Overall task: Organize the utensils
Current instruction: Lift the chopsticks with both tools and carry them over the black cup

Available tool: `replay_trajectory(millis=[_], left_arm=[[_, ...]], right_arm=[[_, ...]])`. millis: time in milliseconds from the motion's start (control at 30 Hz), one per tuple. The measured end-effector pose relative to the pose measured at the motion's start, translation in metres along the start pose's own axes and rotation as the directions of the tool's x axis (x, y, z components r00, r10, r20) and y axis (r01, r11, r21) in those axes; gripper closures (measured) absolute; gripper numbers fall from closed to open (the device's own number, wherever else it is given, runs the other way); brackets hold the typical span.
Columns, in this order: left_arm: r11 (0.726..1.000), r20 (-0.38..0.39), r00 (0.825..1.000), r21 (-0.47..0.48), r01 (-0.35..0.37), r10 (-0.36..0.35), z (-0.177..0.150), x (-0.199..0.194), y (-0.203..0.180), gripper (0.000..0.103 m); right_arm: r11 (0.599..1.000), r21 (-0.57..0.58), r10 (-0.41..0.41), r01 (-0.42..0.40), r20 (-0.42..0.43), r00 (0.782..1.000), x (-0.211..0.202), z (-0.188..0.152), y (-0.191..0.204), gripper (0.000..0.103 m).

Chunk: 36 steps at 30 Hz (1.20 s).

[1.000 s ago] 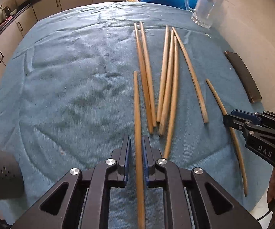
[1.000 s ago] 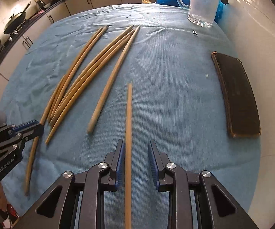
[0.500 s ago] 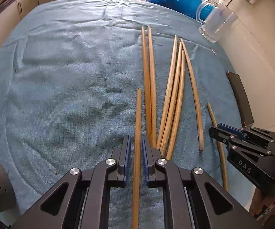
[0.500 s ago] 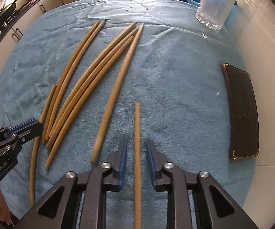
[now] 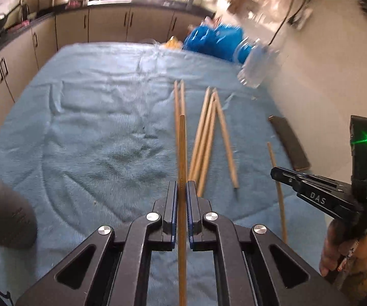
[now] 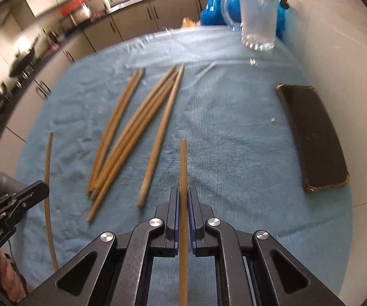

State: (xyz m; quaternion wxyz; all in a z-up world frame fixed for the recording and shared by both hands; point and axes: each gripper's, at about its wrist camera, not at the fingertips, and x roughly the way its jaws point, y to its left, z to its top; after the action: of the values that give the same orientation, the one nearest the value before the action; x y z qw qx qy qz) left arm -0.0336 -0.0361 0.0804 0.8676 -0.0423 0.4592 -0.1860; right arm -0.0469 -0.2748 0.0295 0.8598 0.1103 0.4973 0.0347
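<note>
My left gripper (image 5: 181,191) is shut on a wooden chopstick (image 5: 182,153) and holds it above the blue cloth. My right gripper (image 6: 183,196) is shut on another chopstick (image 6: 183,168), also lifted. Several more chopsticks (image 6: 135,132) lie in a loose fan on the cloth (image 6: 229,127); they also show in the left wrist view (image 5: 206,135). A clear glass mug (image 6: 258,12) stands at the far right of the table; in the left wrist view the mug (image 5: 256,66) is blurred. The right gripper shows at the right of the left wrist view (image 5: 275,172).
A dark flat case (image 6: 311,135) lies on the cloth by the white wall at the right. A blue plastic bag (image 5: 214,40) sits behind the mug. Kitchen cabinets (image 5: 107,25) run along the far side and the left.
Both grippers have closed on their chopsticks and lifted them off the cloth. Both views have tilted up, showing more of the kitchen.
</note>
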Motion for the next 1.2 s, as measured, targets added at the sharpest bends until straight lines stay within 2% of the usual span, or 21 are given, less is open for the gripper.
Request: replay_trajectory(millis=[167,400,667,900,1033,1200], left_arm=[[0.999,0.130,0.991,0.031,-0.039,0.035,-0.016,-0.043,-0.011,0.097],[0.997,0.282,0.959,0.071,-0.042,0.020,-0.035,-0.106,-0.027,0.097],[0.998,0.355,0.935,0.065,-0.005,-0.019,-0.044,-0.153,-0.023,0.097],[0.999,0.377,0.926,0.029,0.025,-0.035,-0.041,-0.182,-0.012,0.097],[1.000,0.390,0.921,0.005,0.022,-0.022,-0.037,-0.201,0.003,0.097],[0.999,0.422,0.907,-0.044,0.021,-0.001,-0.029,-0.229,0.031,0.097]], right_arm=[[1.000,-0.016,0.016,-0.014,0.149,0.989,-0.039,-0.017,0.003,0.096],[0.997,-0.008,0.082,-0.083,0.266,0.960,-0.085,-0.037,0.007,0.096],[0.988,-0.032,0.151,-0.149,0.360,0.921,-0.122,-0.048,0.023,0.096],[0.983,-0.060,0.184,-0.176,0.419,0.889,-0.138,-0.044,0.038,0.096],[0.980,-0.078,0.198,-0.182,0.467,0.862,-0.147,-0.037,0.054,0.096],[0.972,-0.114,0.234,-0.205,0.529,0.815,-0.157,-0.020,0.087,0.096]])
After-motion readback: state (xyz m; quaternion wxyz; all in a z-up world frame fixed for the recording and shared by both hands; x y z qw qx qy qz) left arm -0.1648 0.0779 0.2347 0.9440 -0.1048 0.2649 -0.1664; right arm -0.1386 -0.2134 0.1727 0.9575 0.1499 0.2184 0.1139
